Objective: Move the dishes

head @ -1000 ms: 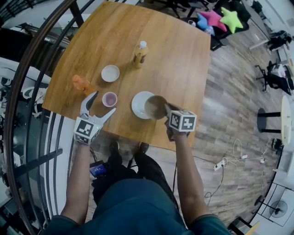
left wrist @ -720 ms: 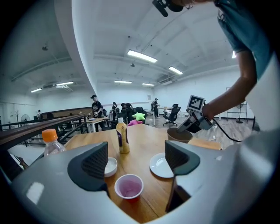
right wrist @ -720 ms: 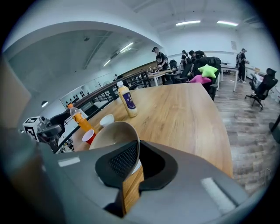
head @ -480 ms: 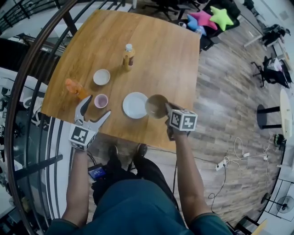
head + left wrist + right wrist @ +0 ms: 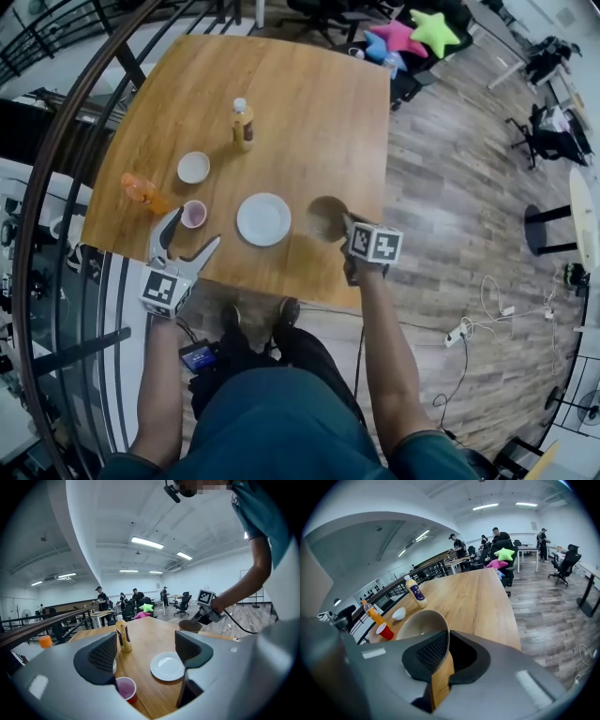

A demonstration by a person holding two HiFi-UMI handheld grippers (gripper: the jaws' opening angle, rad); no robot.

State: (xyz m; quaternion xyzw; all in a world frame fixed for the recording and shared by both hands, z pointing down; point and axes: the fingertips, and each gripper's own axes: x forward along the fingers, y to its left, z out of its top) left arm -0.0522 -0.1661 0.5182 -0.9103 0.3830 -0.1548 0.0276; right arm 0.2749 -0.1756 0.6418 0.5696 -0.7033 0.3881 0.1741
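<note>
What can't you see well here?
- White plate: hidden in the right gripper view, behind the brown bowl and right gripper.
- Small white bowl: left gripper view, mostly behind the left gripper.
- Orange bottle: left gripper view, only its top shows.
- Yellow bottle label: too small everywhere.

Your surface [image 5: 309, 112] is honey-brown with wood grain. The plate [image 5: 263, 218] is white; at its 3 o'clock, the bowl [image 5: 327, 217] is tan. At 9 o'clock the cup [image 5: 194, 214] is red outside, pink inside. Your left gripper [image 5: 195, 229] and right gripper [image 5: 342, 225] carry black-and-white marker cubes on grey bodies.
</note>
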